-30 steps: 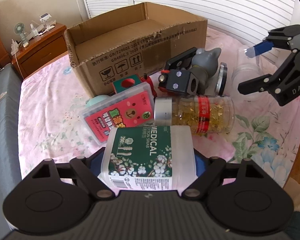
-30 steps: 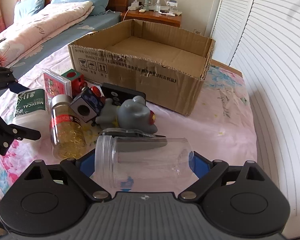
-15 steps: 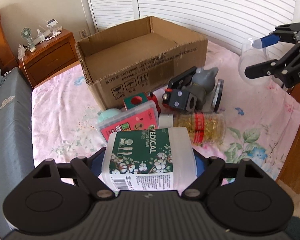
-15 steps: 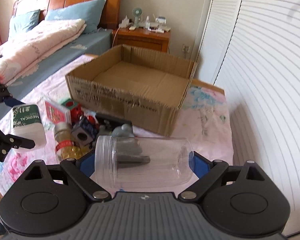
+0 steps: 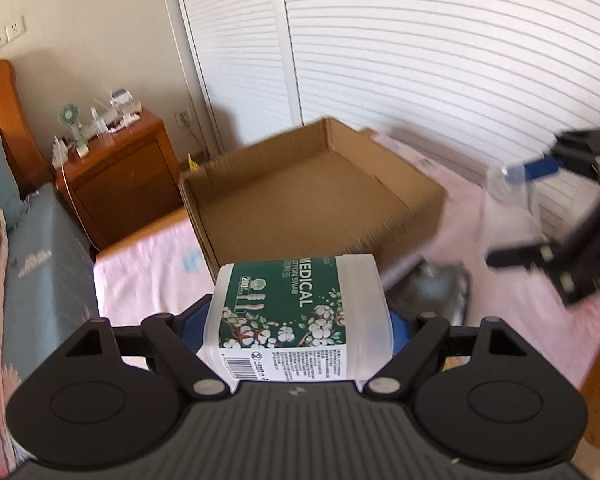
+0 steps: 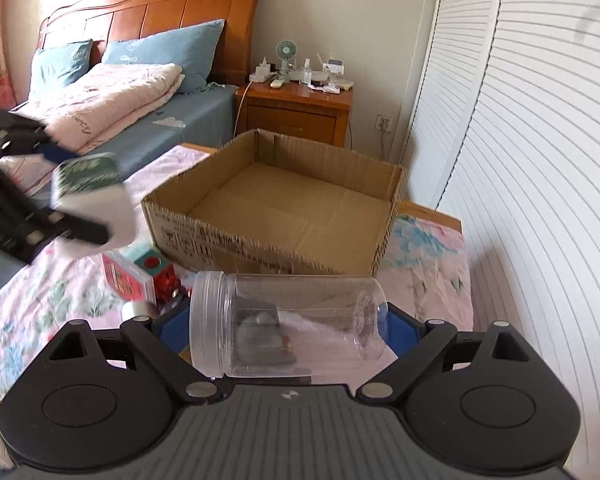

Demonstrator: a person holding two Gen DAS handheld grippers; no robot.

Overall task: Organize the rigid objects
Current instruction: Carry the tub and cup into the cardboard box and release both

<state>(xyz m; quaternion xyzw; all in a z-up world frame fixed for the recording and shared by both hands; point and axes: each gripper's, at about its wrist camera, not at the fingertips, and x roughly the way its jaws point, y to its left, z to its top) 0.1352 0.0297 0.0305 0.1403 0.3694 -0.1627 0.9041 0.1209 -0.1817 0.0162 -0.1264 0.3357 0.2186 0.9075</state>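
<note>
The left claw [image 5: 298, 320] is clamped across the cotton swab tub [image 5: 296, 320]; the right claw [image 6: 290, 330] grips a clear jar [image 6: 288, 324] end to end. Both look light, stiff and probably slippery. The cardboard box [image 6: 268, 240] sits at 12 o'clock.

A desk [image 6: 428, 276] draped in a pink floral cloth carried an open cardboard box [image 6: 276, 216], with a red-and-pink packet [image 6: 122, 280], a red toy [image 6: 168, 284] and a capped bottle [image 6: 138, 312] clustered just beside its front wall.
</note>
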